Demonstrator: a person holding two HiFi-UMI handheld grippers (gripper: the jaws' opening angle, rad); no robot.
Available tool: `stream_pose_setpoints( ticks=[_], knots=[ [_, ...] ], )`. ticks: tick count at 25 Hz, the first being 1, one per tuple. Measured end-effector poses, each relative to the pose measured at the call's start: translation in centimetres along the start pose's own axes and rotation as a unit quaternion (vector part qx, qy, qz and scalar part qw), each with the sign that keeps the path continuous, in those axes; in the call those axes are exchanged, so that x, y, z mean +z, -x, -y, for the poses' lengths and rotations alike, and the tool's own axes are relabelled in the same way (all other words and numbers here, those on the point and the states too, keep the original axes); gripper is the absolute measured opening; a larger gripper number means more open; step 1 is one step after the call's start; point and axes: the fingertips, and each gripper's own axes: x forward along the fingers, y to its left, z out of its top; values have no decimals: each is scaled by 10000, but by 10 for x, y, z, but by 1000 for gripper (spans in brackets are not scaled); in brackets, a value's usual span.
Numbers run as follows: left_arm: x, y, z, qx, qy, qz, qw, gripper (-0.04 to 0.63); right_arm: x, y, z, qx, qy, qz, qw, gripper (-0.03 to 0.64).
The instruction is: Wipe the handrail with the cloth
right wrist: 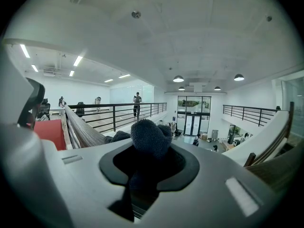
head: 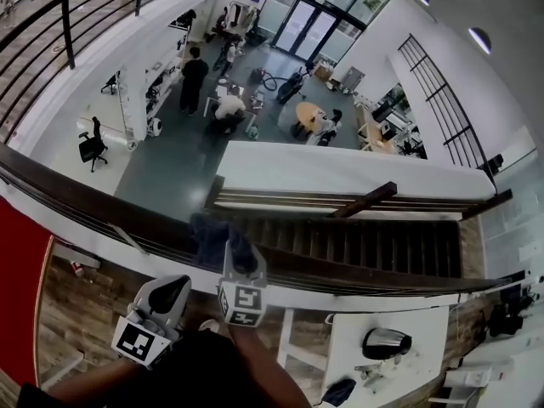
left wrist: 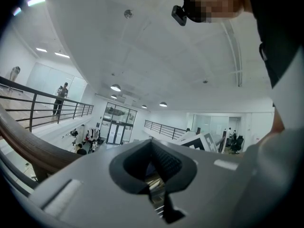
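Note:
A dark wooden handrail (head: 102, 206) runs across the head view from the left edge down to the lower right. A dark blue cloth (head: 208, 232) lies bunched on top of it near the middle. My right gripper (head: 234, 252) is shut on the cloth and holds it against the rail. In the right gripper view the cloth (right wrist: 149, 137) bulges out between the jaws, with the handrail (right wrist: 83, 129) stretching away to the left. My left gripper (head: 172, 289) hangs below and left of the rail, apart from it. It tilts up towards the ceiling, shut (left wrist: 154, 161) on nothing.
Beyond the rail is a drop to a lower floor with people, desks and chairs. A staircase (head: 357, 240) descends just past the rail. A black metal railing (head: 68, 24) lines the upper left walkway. A red panel (head: 17, 296) stands at left, a white table (head: 348, 347) at lower right.

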Motion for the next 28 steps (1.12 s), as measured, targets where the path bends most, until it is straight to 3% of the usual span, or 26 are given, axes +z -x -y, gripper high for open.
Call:
stream_pose_setpoints(
  ticks=[8, 12, 22, 28],
  knots=[
    [-7, -13, 12, -147, -67, -76, 9998, -1, -11, 10, 22, -169, 14, 6, 9999, 95],
    [-2, -18, 20, -324, -103, 157, 9993, 0, -15, 13, 35, -300, -36, 19, 9995, 95],
    [-7, -23, 36, -361, -120, 174, 9991, 0, -15, 27, 61, -455, -133, 52, 9989, 95],
    [-18, -24, 41, -252, -49, -101, 9996, 0, -19, 31, 69, -473, -112, 73, 9988, 95]
  ],
)
